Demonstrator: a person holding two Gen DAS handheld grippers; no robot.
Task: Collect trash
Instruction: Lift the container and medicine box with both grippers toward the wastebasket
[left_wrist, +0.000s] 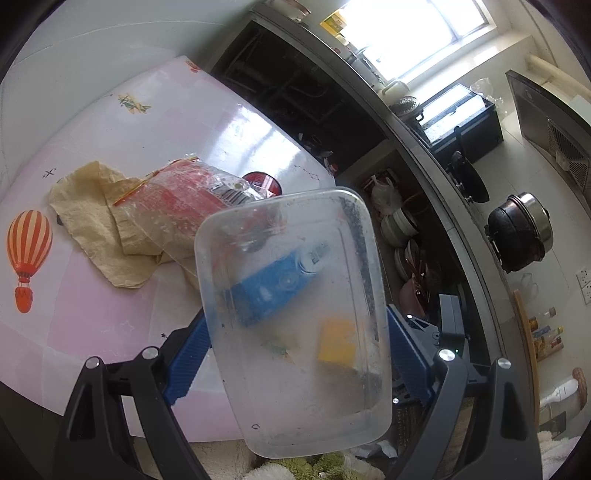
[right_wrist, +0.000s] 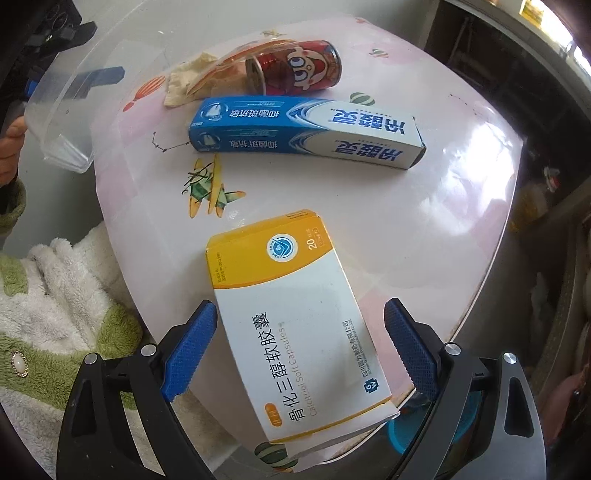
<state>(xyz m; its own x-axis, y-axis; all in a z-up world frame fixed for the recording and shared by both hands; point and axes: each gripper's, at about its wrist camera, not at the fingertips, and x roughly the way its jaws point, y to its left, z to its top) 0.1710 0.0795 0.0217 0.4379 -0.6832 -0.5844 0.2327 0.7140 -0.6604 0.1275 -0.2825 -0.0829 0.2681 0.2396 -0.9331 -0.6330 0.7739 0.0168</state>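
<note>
Trash lay spread over the desk (right_wrist: 424, 206) while I watched both feeds. My right tool (right_wrist: 301, 354) stood wide apart, its blue pads on either side of the yellow-and-white capsule box (right_wrist: 295, 325) without touching it; that box lay flat at the desk's near edge, one end hanging slightly over. Beyond it, a printed aeroplane showed on the pink cover, and further on the blue toothpaste box (right_wrist: 306, 129) lay lengthwise. Just behind that, a red cartoon can (right_wrist: 295, 68) lay on its side, with a clear wrapper (right_wrist: 240, 62) and a crumpled beige napkin (right_wrist: 184, 81) beside it.

My left tool (left_wrist: 295, 354) had a clear plastic container (left_wrist: 295, 317) sitting between its blue pads, held up in the air and tilted, filling the middle of that view. I could not tell whether the pads actually pressed on it. In the right wrist view the same container (right_wrist: 62, 110) hung off the desk's far left side. Through its clouded wall the blue and yellow boxes showed as blurs. Past it, the napkin (left_wrist: 96, 221) and wrapper (left_wrist: 184, 195) rested near a balloon print.
</note>
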